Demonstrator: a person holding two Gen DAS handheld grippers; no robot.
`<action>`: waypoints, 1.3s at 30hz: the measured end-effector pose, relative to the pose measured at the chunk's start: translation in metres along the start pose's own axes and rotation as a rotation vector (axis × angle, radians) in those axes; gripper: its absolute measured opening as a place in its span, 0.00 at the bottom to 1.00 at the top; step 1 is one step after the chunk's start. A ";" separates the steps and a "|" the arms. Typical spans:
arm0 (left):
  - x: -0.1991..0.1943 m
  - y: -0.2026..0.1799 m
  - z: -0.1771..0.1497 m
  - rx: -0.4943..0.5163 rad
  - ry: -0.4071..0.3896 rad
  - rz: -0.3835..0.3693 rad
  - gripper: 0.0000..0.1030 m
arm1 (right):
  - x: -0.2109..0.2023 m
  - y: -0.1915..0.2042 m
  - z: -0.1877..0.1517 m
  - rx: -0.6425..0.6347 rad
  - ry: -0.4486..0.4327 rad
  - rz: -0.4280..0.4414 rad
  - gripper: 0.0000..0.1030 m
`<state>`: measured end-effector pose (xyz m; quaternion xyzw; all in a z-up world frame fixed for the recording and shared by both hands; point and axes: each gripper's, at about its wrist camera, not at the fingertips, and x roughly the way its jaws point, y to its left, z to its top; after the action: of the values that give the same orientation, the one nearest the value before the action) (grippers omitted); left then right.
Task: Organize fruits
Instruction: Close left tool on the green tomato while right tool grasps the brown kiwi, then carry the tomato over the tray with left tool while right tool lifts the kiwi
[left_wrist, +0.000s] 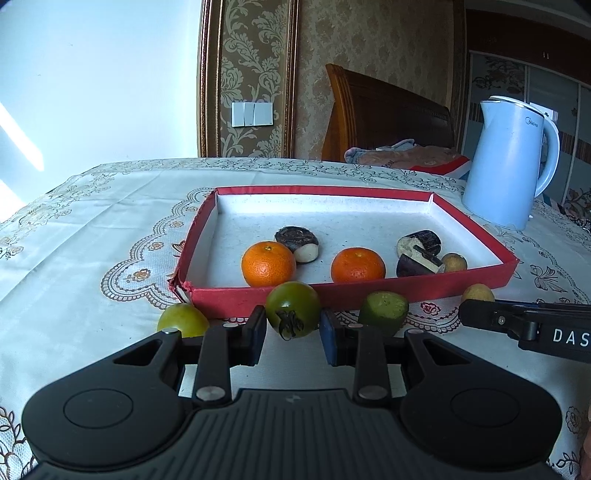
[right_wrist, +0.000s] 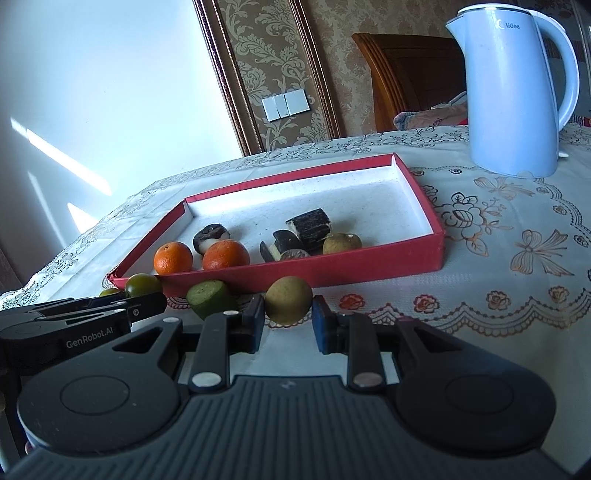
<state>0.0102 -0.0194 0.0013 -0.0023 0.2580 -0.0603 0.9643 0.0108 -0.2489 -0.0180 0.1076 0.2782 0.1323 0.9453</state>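
Left gripper (left_wrist: 293, 332) clamps the green tomato (left_wrist: 293, 314); right gripper (right_wrist: 288, 323) clamps a longan (right_wrist: 288, 305). Either round fruit could slip, rolling off the desk (left_wrist: 92, 229), at the red tray (left_wrist: 369, 291) wall at 12 o'clock.

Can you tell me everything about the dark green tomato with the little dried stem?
The dark green tomato is round, smooth and shiny, with a brown, dried, star-shaped stem cap facing the camera. It looks whole and unripe. It sits outside the red tray, right in front of its near wall. The left hand-held gripper is shut on it, one blue-padded finger on each side. Whether it rests on the tablecloth cannot be told.
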 end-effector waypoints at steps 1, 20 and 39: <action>-0.001 0.000 0.000 0.000 -0.005 0.001 0.30 | 0.000 0.000 0.000 0.000 0.001 -0.001 0.26; -0.012 0.015 0.003 -0.069 -0.102 0.101 0.30 | 0.000 0.002 0.000 -0.009 -0.002 -0.016 0.25; -0.011 0.017 0.003 -0.073 -0.101 0.133 0.30 | -0.001 0.003 -0.001 -0.014 -0.012 -0.018 0.26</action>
<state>0.0040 -0.0015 0.0089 -0.0236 0.2106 0.0136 0.9772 0.0086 -0.2462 -0.0172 0.0991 0.2723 0.1252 0.9489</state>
